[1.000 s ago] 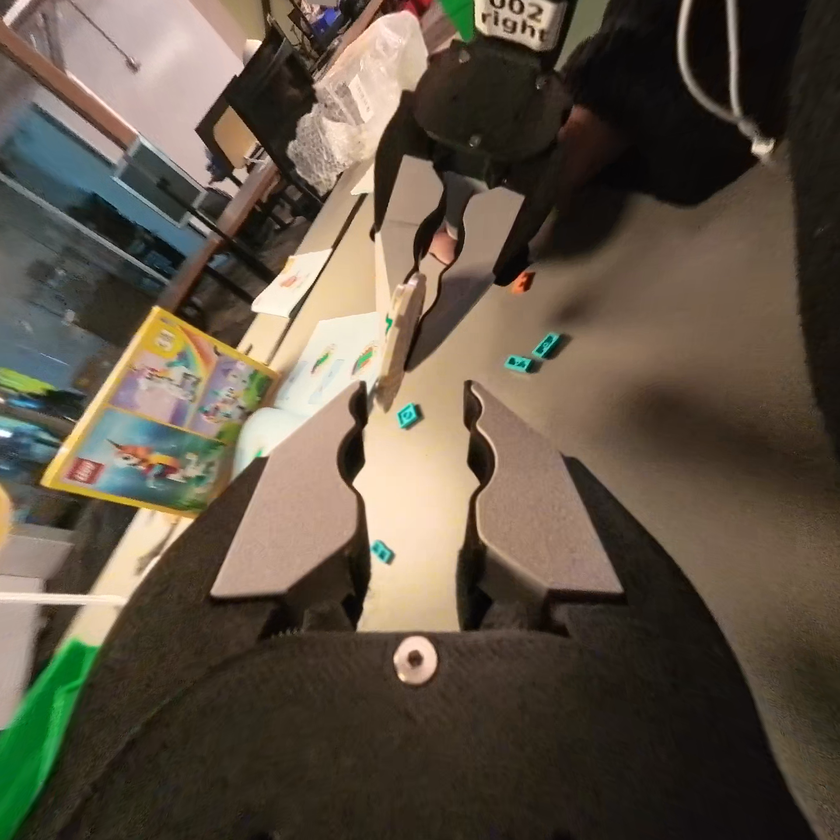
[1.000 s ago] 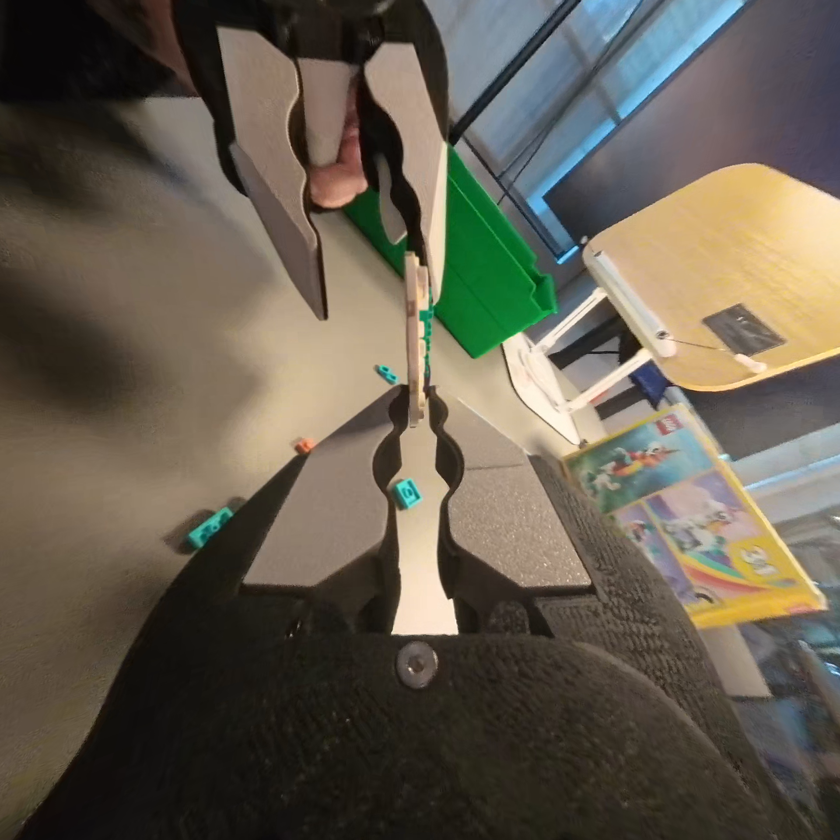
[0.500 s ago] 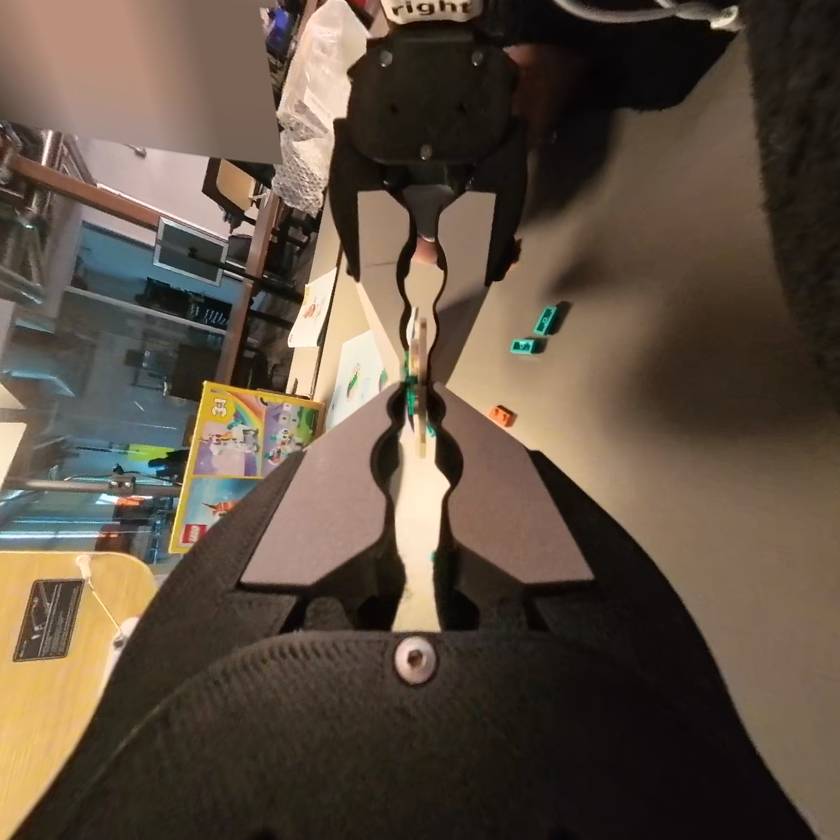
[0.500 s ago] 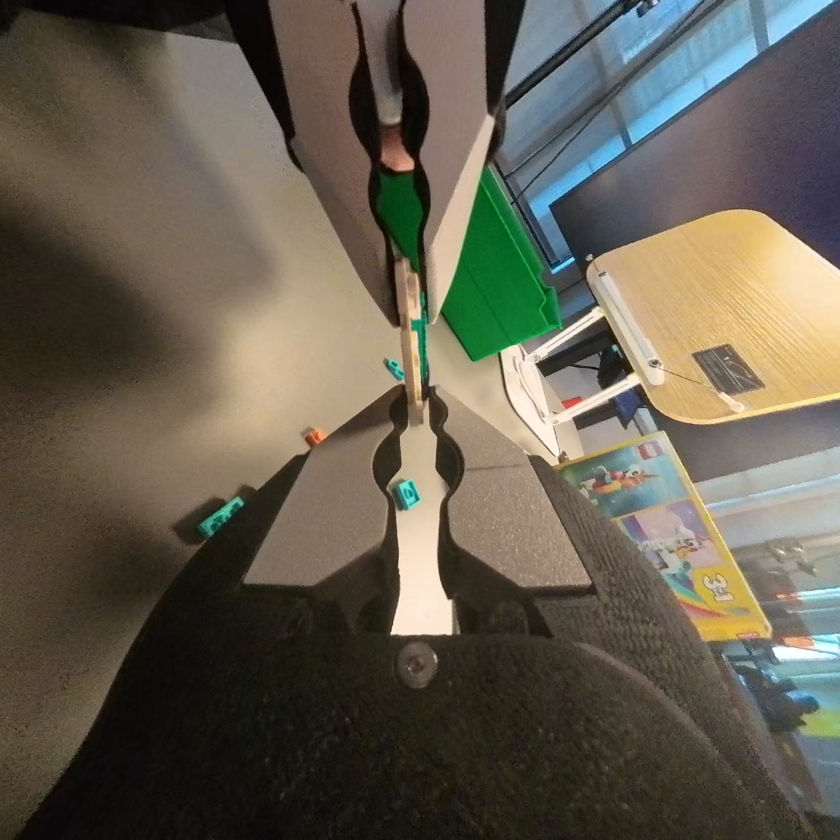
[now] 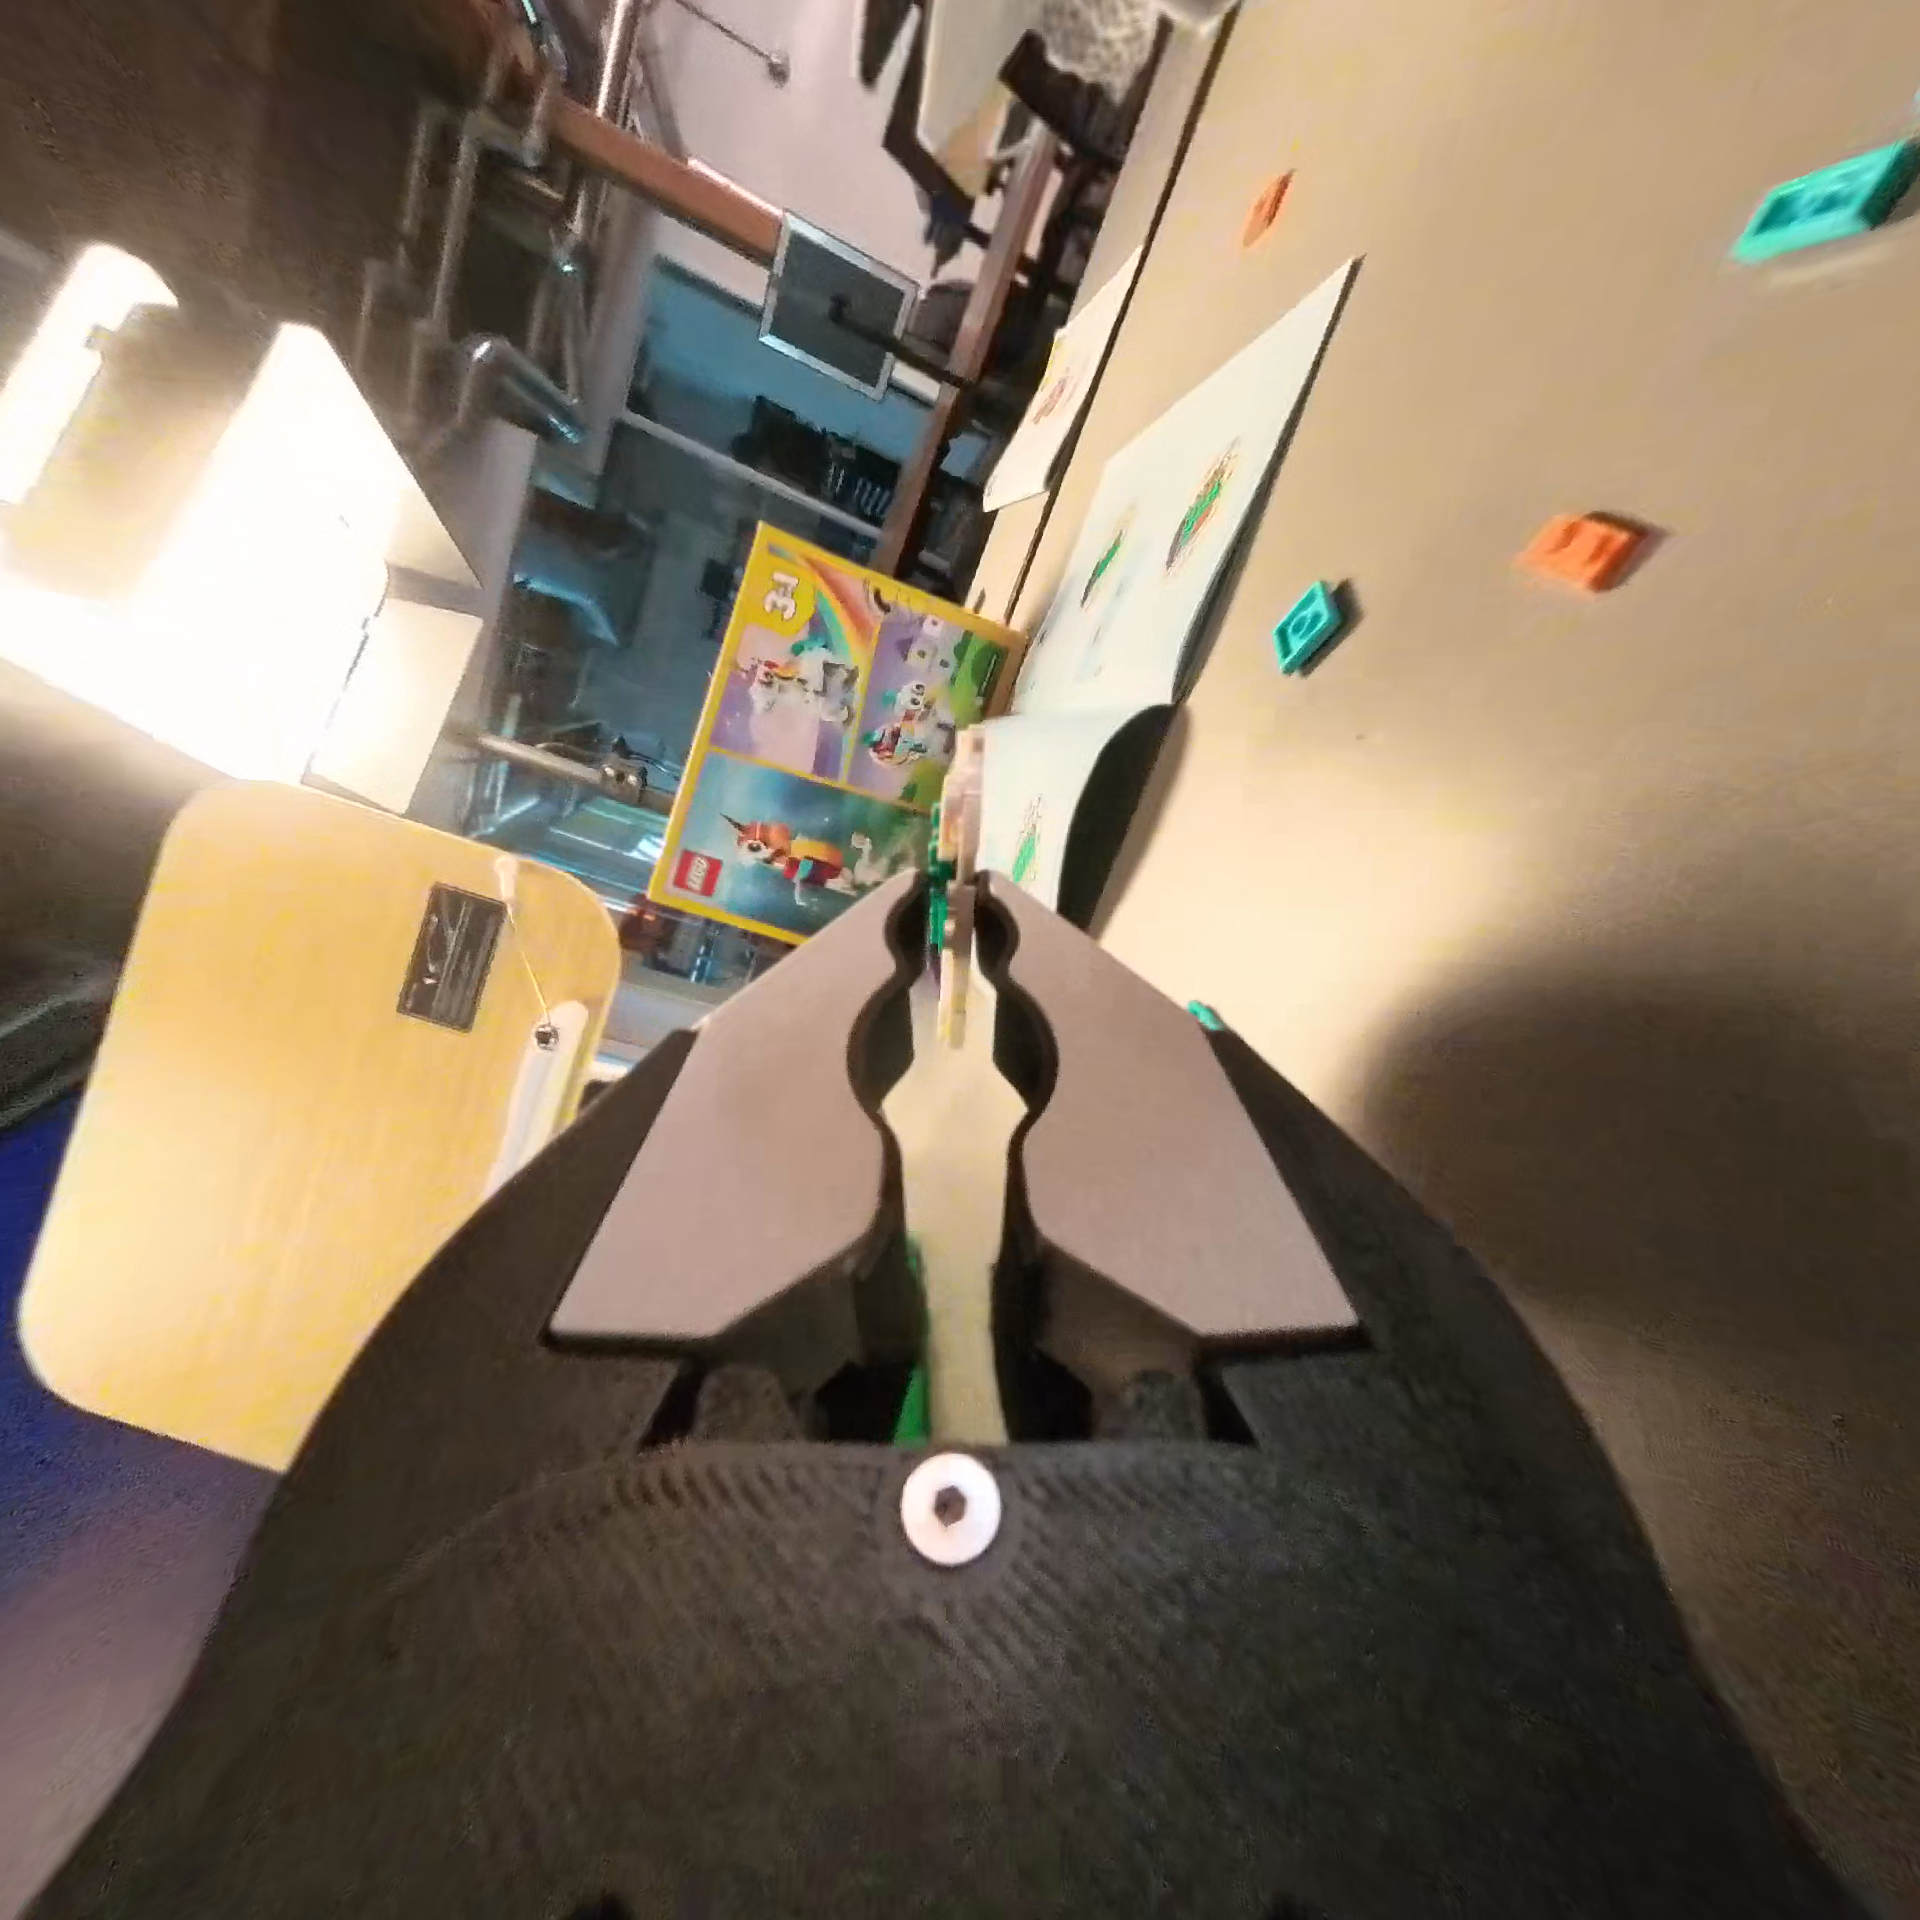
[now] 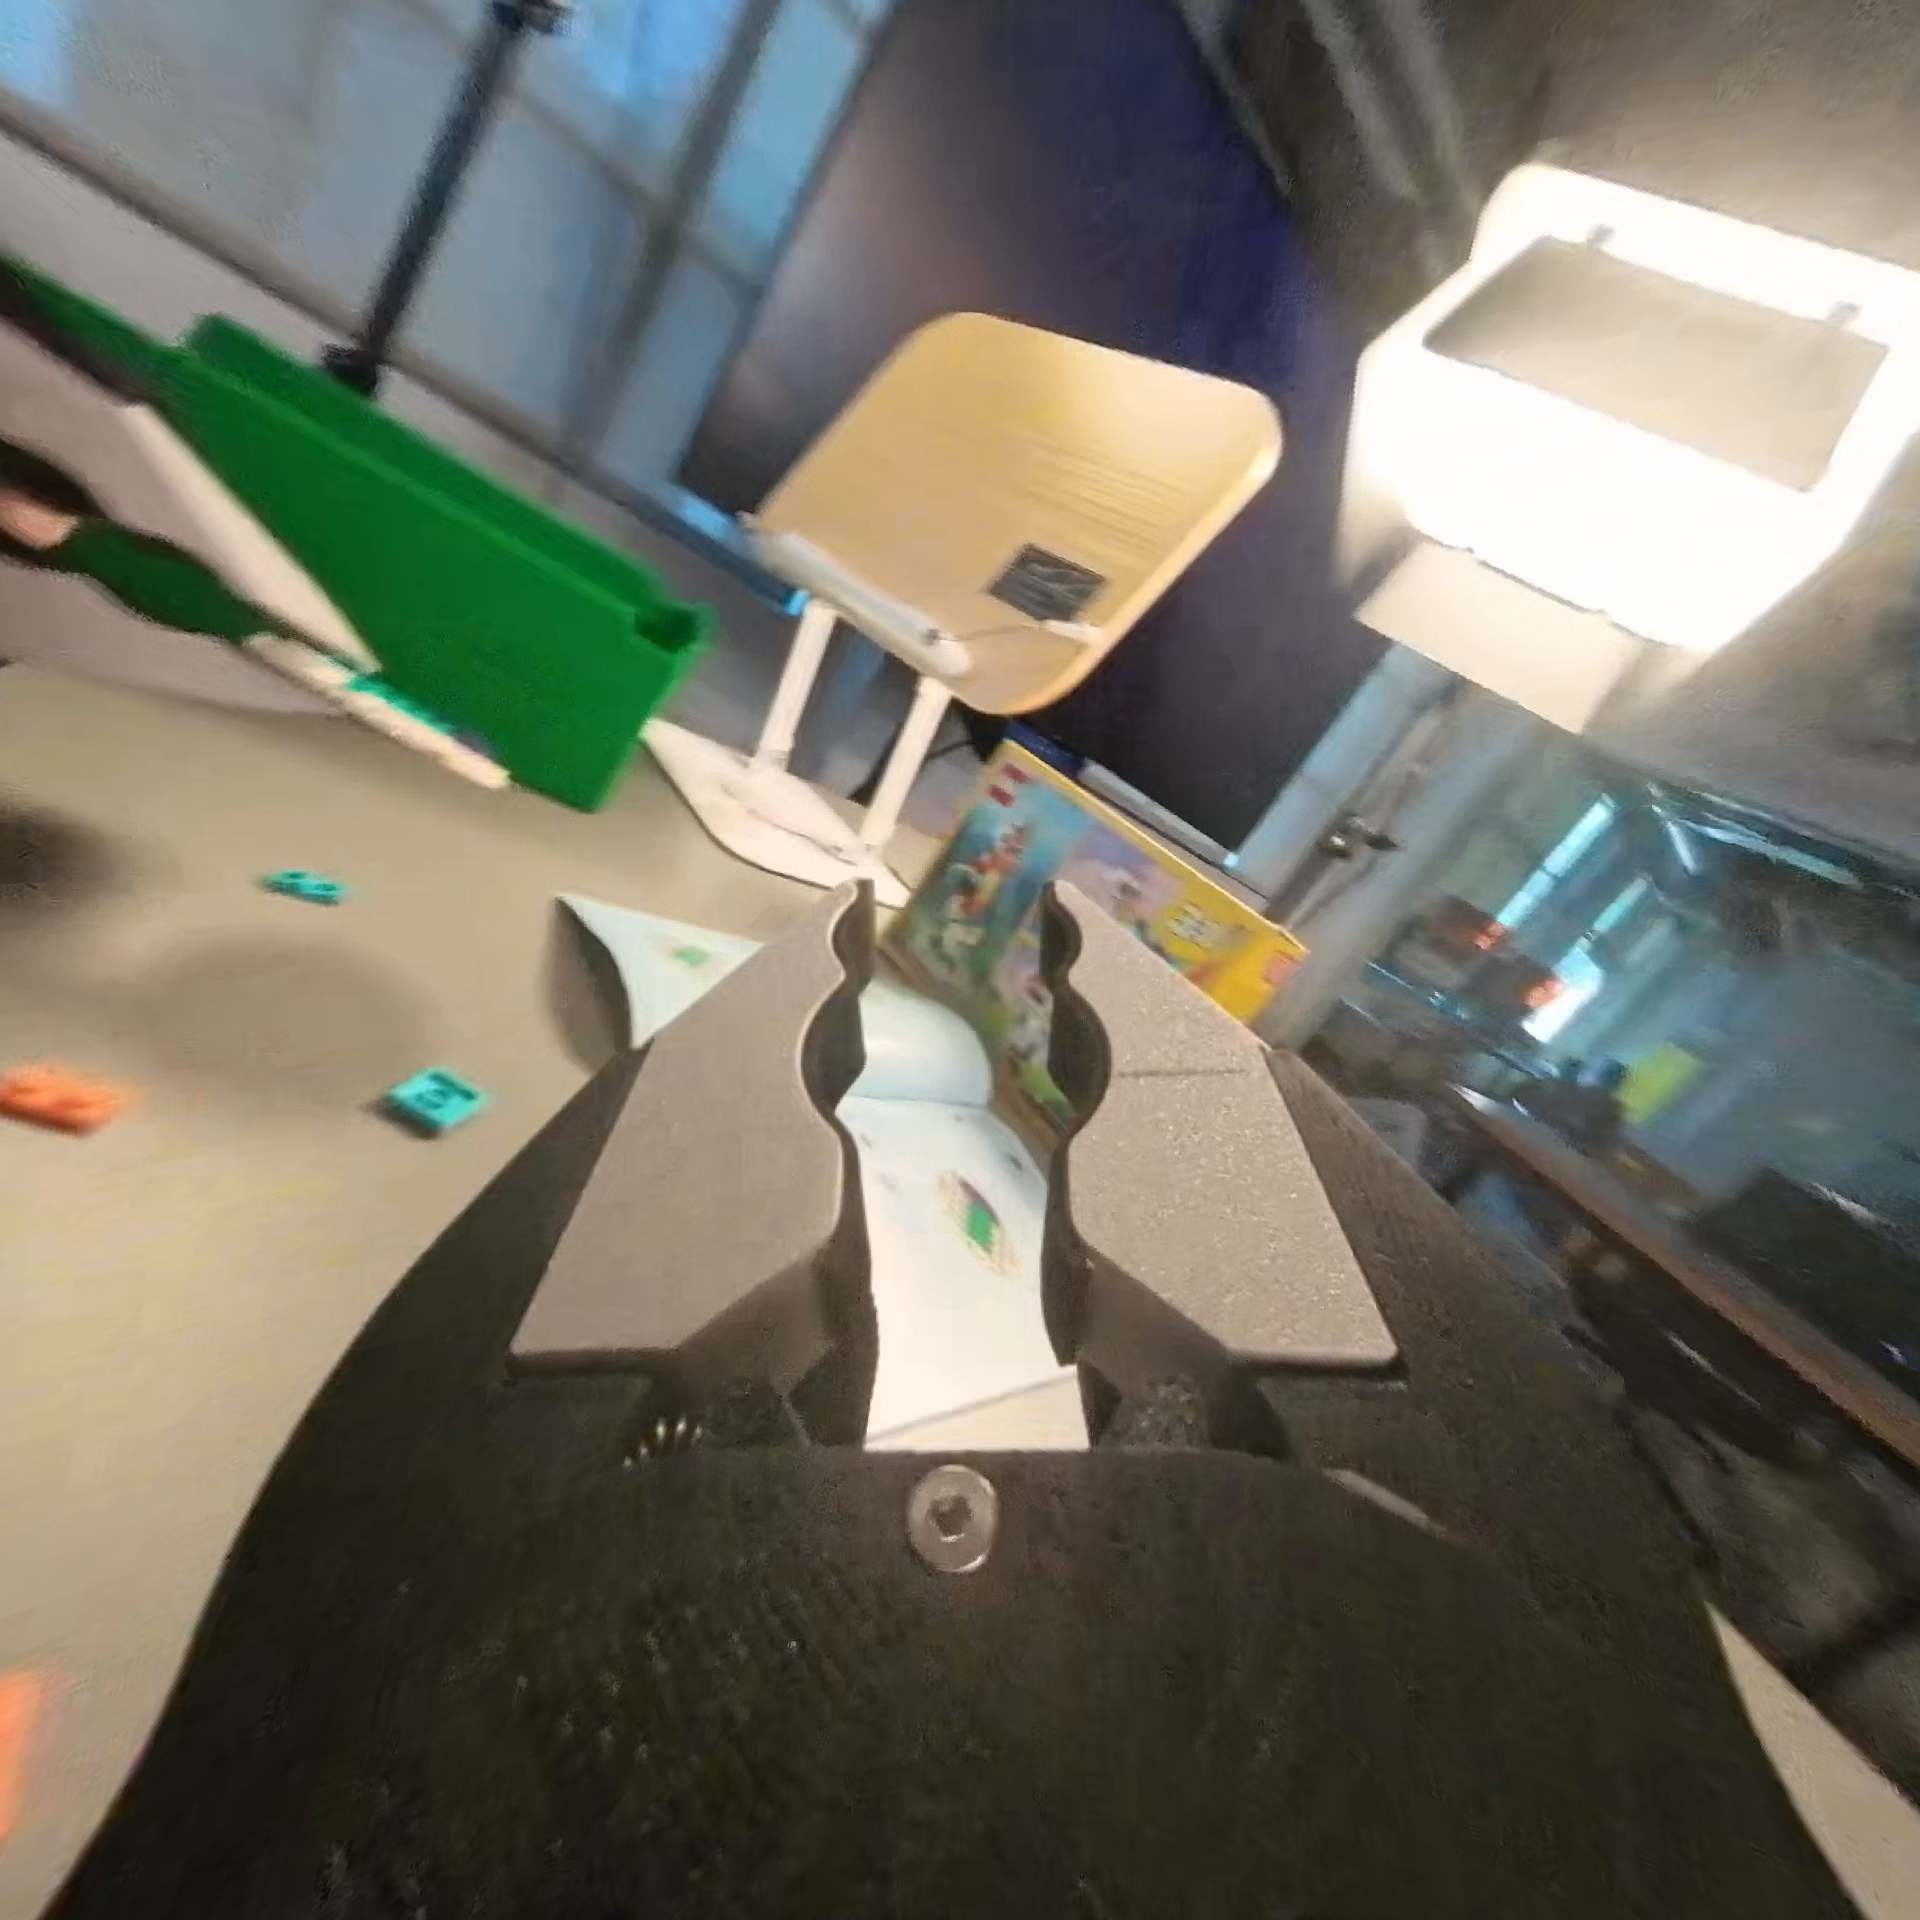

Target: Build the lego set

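Left gripper was pinched on a thin tan plate carrying green pieces on one face, held edge-on and clear of the table. The plate stuck out past the fingertips; the grip was on its near end only.

Right gripper was spread and empty, pointing toward the manual and the box. In the right view the left gripper's plate showed at far left, in front of the green bin.

Loose parts on the table: teal tiles, orange pieces; right view showed a teal tile and an orange piece nearby.

Judgement: step in hand looked like fetching the next piece with the free right gripper while the left held the sub-assembly.

Notes for doing it well:
- Keep the left squeeze steady; the plate was thin and could pivot between the pads.
- Turn the plate studs-up before pressing anything on, or rest it flat on the table so the push has backing.
- Pick the flat tile by its edges, approaching low; it will likely slide on the smooth table.
- Both views were motion-blurred; slow down before closing.
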Demonstrator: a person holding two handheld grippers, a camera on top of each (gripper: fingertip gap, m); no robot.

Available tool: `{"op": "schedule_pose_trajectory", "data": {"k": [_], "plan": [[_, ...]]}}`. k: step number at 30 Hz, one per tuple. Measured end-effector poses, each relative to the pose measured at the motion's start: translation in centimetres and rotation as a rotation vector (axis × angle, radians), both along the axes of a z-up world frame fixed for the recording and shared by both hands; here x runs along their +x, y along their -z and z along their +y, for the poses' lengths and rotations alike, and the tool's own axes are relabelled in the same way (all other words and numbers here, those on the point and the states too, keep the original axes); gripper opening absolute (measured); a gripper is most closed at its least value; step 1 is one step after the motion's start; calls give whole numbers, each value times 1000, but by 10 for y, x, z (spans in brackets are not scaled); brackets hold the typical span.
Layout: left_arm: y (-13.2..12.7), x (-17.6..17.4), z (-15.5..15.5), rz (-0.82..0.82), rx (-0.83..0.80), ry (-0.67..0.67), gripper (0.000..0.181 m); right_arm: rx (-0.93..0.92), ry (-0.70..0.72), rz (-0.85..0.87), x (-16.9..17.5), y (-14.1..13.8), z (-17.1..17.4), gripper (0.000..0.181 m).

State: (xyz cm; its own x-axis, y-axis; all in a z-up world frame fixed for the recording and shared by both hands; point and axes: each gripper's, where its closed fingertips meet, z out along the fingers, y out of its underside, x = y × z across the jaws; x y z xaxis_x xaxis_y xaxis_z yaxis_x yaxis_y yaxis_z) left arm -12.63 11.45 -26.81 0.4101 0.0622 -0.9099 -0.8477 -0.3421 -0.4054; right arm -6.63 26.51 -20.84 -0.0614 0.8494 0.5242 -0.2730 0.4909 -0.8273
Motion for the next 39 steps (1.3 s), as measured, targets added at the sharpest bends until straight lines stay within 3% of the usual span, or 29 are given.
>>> {"op": "schedule_pose_trajectory", "data": {"k": [3,12,17,22,25,29,39], "plan": [[0,2,4,32,4,20,7,-84,51,-3,-2,0,20,30],[9,46,0,-56,-29,274,7,-110,206,-70,-14,13,48,27],[4,48,-4,-103,-9,301,7,-79,274,-114,-19,21,55,27],[7,51,-9,-17,-37,297,7,-79,329,-118,-19,21,62,27],[16,64,-16,-89,-96,369,7,-94,354,-121,-18,21,67,27],[8,70,-24,-117,-53,413,7,-108,355,-90,-15,16,69,26],[10,64,-19,30,-65,345,7,-204,340,-52,-11,9,78,24]]}}
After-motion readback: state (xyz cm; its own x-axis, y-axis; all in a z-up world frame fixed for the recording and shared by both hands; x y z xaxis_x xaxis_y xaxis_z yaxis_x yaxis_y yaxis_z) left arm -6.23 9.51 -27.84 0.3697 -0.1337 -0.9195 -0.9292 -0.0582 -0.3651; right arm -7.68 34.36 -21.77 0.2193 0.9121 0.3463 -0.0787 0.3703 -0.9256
